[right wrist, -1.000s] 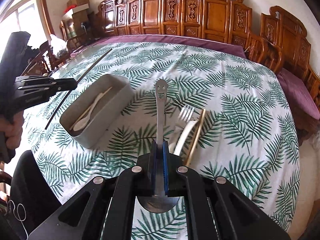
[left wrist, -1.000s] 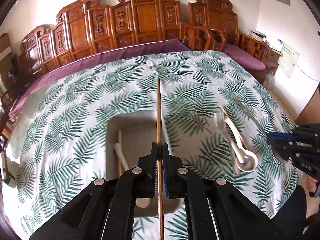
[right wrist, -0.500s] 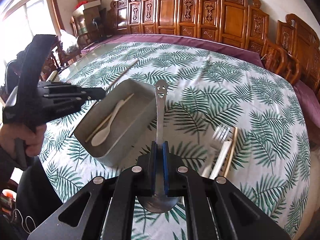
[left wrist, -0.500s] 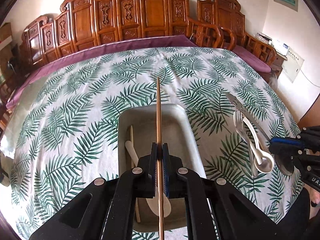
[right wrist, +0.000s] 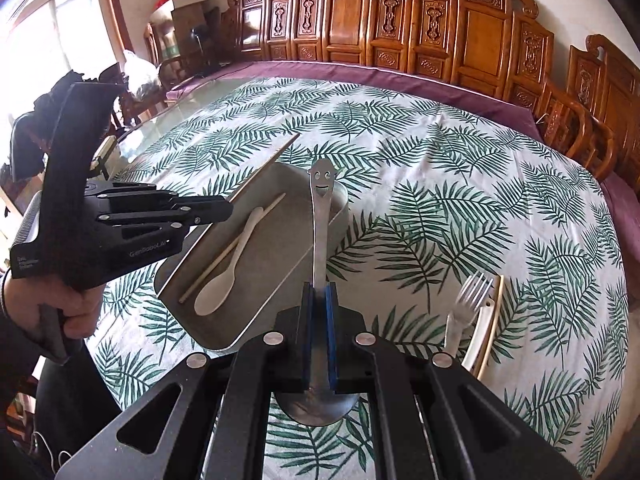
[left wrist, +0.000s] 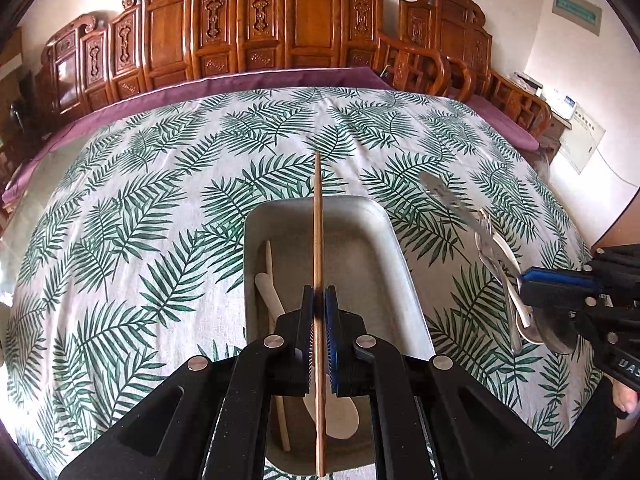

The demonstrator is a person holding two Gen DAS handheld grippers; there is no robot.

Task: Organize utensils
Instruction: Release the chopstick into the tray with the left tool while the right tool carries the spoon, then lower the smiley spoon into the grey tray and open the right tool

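My left gripper (left wrist: 319, 300) is shut on a brown chopstick (left wrist: 318, 220), held lengthwise over the grey tray (left wrist: 384, 232). The tray holds a wooden spoon (right wrist: 224, 280) and another chopstick (right wrist: 236, 244). My right gripper (right wrist: 319, 300) is shut on a metal spoon (right wrist: 320, 216) with a smiley face on its handle, held above the tray's right rim (right wrist: 300, 264). The right gripper (left wrist: 560, 280) also shows at the right of the left wrist view, and the left gripper (right wrist: 216, 210) at the left of the right wrist view.
A fork (right wrist: 466, 304), a white spoon (right wrist: 480, 332) and a pale chopstick (right wrist: 494, 320) lie together on the leaf-print tablecloth (right wrist: 440, 184) right of the tray. Carved wooden chairs (left wrist: 304, 24) line the table's far side.
Both grippers have moved toward the tray. The left chopstick now hangs over the tray's middle, and the metal spoon's handle has reached over the tray's right rim.
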